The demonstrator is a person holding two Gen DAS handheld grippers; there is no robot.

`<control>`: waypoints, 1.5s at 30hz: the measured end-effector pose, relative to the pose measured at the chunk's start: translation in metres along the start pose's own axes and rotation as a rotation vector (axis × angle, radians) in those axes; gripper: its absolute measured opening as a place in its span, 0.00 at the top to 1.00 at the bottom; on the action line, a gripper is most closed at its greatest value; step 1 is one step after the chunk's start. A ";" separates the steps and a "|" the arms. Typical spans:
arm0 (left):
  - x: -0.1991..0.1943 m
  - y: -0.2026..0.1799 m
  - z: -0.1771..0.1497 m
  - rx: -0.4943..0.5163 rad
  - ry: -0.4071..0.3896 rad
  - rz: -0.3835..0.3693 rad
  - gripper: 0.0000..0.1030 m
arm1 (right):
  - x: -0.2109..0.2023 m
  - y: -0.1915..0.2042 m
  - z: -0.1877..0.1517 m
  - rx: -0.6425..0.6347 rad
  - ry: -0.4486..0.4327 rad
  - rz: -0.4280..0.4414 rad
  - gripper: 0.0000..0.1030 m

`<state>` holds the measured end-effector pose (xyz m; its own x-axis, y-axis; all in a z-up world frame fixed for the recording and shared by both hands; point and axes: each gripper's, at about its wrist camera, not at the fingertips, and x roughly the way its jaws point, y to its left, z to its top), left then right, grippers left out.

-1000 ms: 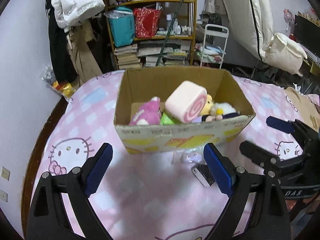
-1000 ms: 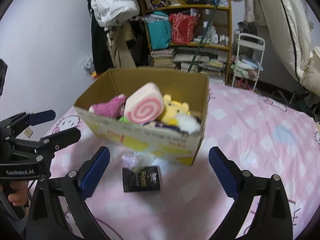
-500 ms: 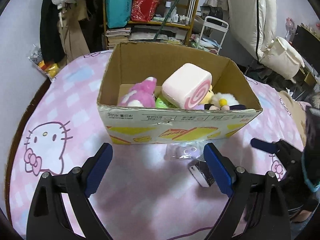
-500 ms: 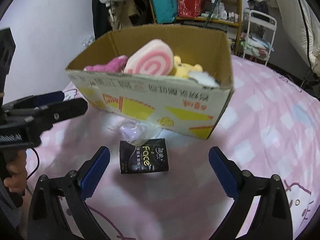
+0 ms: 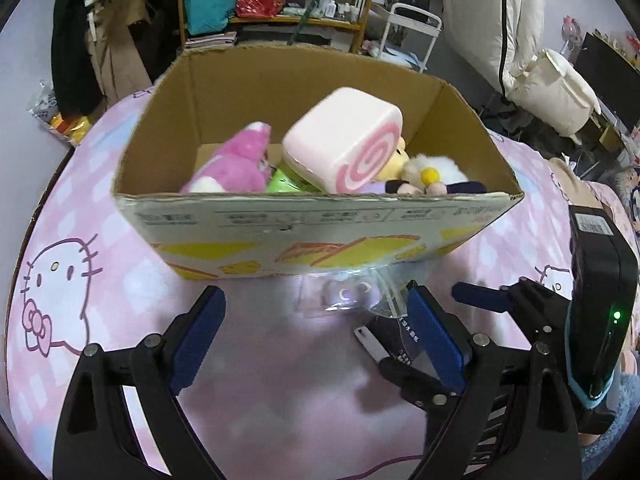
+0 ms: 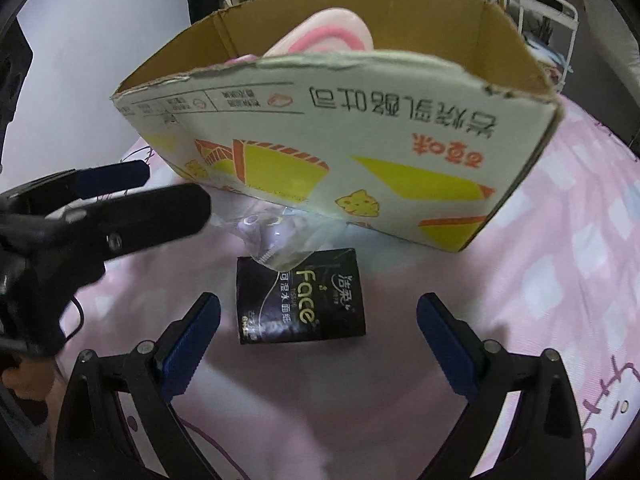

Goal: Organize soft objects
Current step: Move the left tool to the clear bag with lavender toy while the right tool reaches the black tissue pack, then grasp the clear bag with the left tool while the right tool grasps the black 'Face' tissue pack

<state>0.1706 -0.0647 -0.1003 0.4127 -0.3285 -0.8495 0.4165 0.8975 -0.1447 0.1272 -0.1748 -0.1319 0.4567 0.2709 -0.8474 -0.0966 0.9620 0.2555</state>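
A cardboard box (image 5: 320, 236) (image 6: 360, 128) on the pink bed holds a pink swirl-roll cushion (image 5: 344, 140), a pink plush (image 5: 236, 168) and other soft toys. In front of it lie a black tissue pack (image 6: 300, 296) (image 5: 394, 340) and a clear plastic bag with a small purple item (image 6: 272, 236) (image 5: 352, 292). My right gripper (image 6: 318, 338) is open, low over the bed, with the tissue pack between its fingers. My left gripper (image 5: 316, 334) is open and empty, just before the box and bag. Each gripper also shows in the other's view (image 5: 500, 320) (image 6: 120, 200).
The pink Hello Kitty bedspread (image 5: 60, 280) covers the bed. Behind stand a cluttered shelf (image 5: 280, 0), hanging clothes (image 5: 80, 40), a white cart (image 5: 408, 28) and white bedding (image 5: 500, 20).
Both grippers have moved forward and down toward the box front. The right gripper now straddles the black tissue pack. Both stay open.
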 end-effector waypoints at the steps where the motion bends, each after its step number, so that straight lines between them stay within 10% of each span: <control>1: 0.002 -0.001 0.000 0.003 0.004 -0.003 0.11 | 0.003 0.000 0.000 -0.001 0.013 0.000 0.15; 5: 0.009 -0.007 0.003 0.014 0.021 -0.020 0.11 | 0.006 -0.002 -0.001 -0.015 0.023 -0.009 0.34; 27: 0.061 -0.017 -0.007 0.001 0.182 -0.056 0.15 | -0.009 -0.012 -0.013 -0.004 0.036 -0.006 0.34; 45: 0.033 -0.009 -0.015 -0.008 0.092 0.013 0.27 | -0.013 -0.013 -0.009 0.016 -0.002 -0.078 0.35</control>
<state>0.1685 -0.0788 -0.1344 0.3418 -0.2891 -0.8942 0.4052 0.9039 -0.1373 0.1146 -0.1904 -0.1279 0.4640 0.1947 -0.8642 -0.0464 0.9795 0.1958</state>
